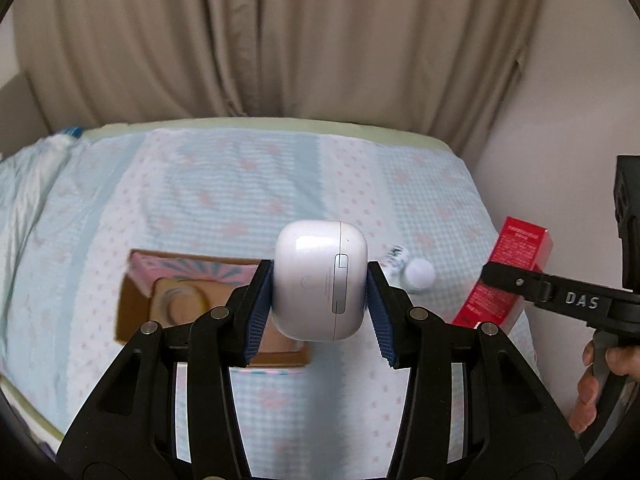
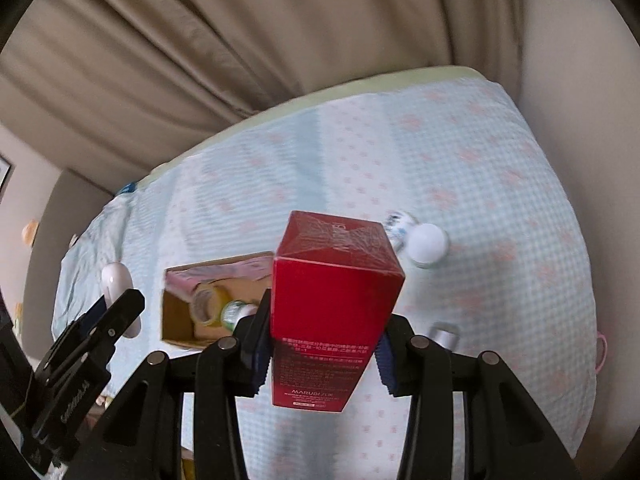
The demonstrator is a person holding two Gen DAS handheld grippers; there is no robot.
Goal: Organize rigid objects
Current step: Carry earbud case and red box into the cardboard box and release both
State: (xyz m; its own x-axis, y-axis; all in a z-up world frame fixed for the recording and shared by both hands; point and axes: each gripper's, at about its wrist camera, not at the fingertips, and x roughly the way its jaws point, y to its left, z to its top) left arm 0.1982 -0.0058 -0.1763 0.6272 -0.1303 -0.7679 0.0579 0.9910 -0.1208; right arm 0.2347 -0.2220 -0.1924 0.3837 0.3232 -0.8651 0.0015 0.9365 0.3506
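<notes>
Both pairs of fingers are clamped on something: the left gripper (image 1: 319,304) pinches a white earbud case (image 1: 320,280) across its two sides, and the right gripper (image 2: 320,354) squeezes a red carton (image 2: 334,312) low on its body, so the carton stands tall above the pads. Each grip looks centred, which I would guess keeps the load from swinging while it is carried.

Taking the cardboard box (image 1: 136,304) as the marker, the bed (image 1: 280,184) spreads under and all around it, a soft checked cover that would let small things roll. The box is open on top, with a roll of tape (image 2: 208,304) and a small bottle (image 2: 236,310) already lying inside, so it seems to be the collecting place. The carton hangs in the air to the right of the box, the case above its near right edge. Well right of the box, a white-capped bottle (image 2: 426,244) and a patterned tube (image 2: 398,224) lie loose on the cover, probably waiting their turn.
</notes>
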